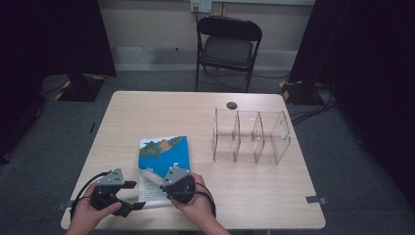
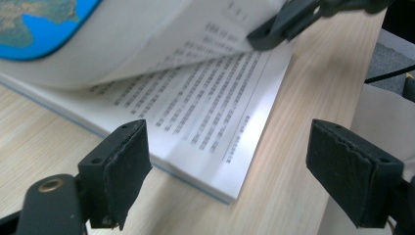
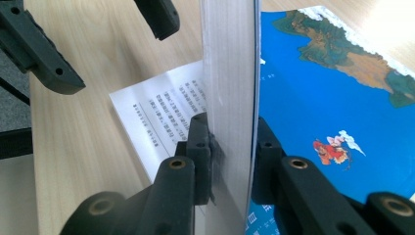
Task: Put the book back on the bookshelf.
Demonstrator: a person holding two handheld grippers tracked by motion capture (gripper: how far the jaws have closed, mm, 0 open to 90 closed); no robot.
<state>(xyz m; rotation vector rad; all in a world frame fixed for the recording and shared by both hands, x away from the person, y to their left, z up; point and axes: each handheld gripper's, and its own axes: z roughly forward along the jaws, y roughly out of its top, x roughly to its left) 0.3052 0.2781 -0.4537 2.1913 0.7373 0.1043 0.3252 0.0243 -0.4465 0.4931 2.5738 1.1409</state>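
Right tongs (image 3: 230, 147) pinch the paperback book's (image 1: 164, 152) cover and front pages, lifting them open; left tongs (image 2: 254, 161), wide and empty beside the book, should next pin the exposed page.

book (image 2: 195, 122) print too blurred

Recording lab, black curtains (image 1: 54, 34), stand base (image 1: 80, 87), floor cables (image 1: 313, 110), lone folding chair (image 1: 227, 46)

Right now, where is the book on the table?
In the high view the book lies near the table's front edge, left of the clear organizer, its front section lifted by the right gripper.
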